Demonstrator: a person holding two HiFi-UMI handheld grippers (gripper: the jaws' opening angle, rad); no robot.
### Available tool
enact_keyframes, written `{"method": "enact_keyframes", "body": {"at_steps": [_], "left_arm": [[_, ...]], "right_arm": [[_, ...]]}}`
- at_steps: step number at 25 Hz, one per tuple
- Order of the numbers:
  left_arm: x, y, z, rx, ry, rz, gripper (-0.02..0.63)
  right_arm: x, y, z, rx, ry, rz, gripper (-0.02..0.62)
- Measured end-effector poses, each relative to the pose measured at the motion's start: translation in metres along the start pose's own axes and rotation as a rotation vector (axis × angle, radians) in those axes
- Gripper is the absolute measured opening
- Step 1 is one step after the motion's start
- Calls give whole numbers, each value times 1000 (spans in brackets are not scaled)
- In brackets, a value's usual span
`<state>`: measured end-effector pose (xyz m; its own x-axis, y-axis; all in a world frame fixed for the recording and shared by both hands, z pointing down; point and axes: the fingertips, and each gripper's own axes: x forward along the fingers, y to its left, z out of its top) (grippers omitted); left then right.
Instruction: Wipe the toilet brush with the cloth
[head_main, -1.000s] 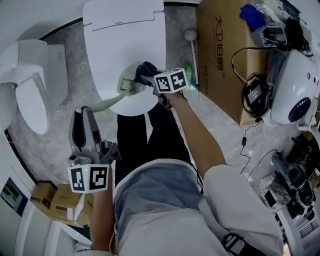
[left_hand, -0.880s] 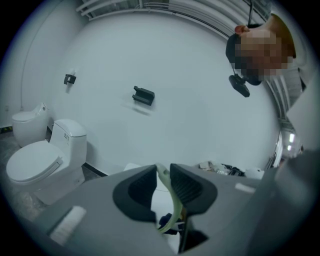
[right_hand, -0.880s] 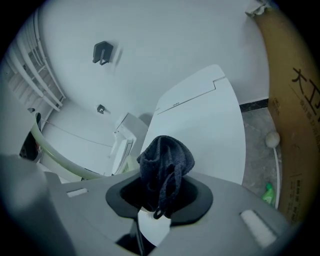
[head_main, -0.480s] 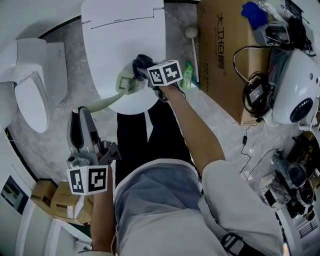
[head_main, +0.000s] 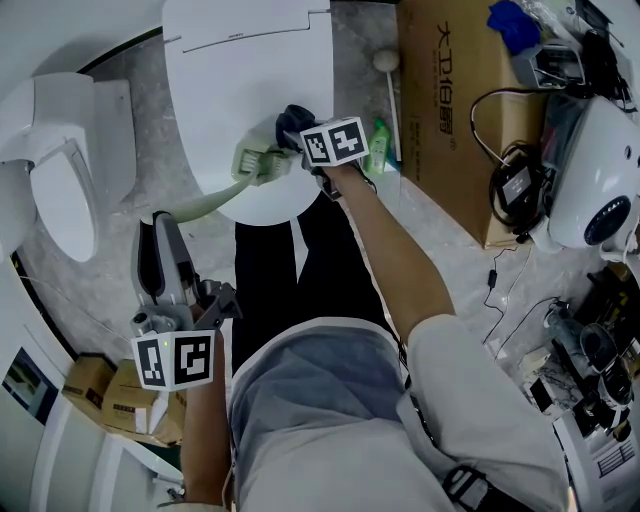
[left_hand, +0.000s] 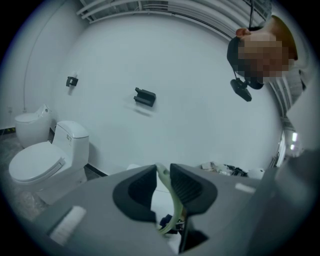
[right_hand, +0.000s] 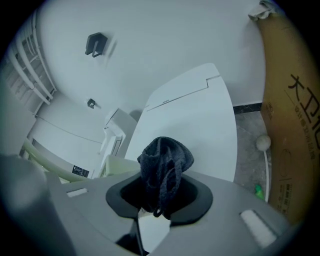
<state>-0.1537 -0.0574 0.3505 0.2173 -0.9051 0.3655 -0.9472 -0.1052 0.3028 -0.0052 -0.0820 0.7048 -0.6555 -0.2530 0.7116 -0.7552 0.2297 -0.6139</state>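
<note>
A pale green toilet brush (head_main: 215, 200) hangs over the closed white toilet lid (head_main: 245, 60). Its handle (left_hand: 167, 200) is pinched in my left gripper (head_main: 160, 225), which is shut on it at the lower left. The brush head (head_main: 257, 162) points toward my right gripper (head_main: 290, 138). That gripper is shut on a bunched dark blue cloth (head_main: 293, 120), which sits right beside the brush head. In the right gripper view the cloth (right_hand: 165, 160) bulges out of the jaws, and the brush head (right_hand: 120, 166) shows just left of it.
A second white toilet (head_main: 55, 180) stands at the left. A tall cardboard box (head_main: 440, 110), a green bottle (head_main: 377, 145) and a white ball-ended stick (head_main: 383, 70) are on the right. Cables and a white device (head_main: 590, 180) crowd the far right. Small cartons (head_main: 110, 400) lie at the lower left.
My right gripper and the cloth have shifted slightly farther over the toilet lid, and the brush head has risen a little with them. The left gripper has barely moved.
</note>
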Motion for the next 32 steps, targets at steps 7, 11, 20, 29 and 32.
{"method": "enact_keyframes", "body": {"at_steps": [7, 11, 20, 29, 32], "left_arm": [[0, -3, 0, 4, -20, 4, 0], [7, -6, 3, 41, -39, -26, 0], [13, -8, 6, 21, -67, -28, 0], [13, -2, 6, 25, -59, -65, 0], [13, -3, 5, 30, -52, -82, 0]], "right_arm": [[-2, -12, -15, 12, -5, -44, 103], [-3, -17, -25, 15, -15, -64, 103], [-7, -16, -61, 67, -48, -85, 103], [-8, -12, -83, 280, -198, -127, 103], [-9, -7, -90, 346, -236, -126, 103]]}}
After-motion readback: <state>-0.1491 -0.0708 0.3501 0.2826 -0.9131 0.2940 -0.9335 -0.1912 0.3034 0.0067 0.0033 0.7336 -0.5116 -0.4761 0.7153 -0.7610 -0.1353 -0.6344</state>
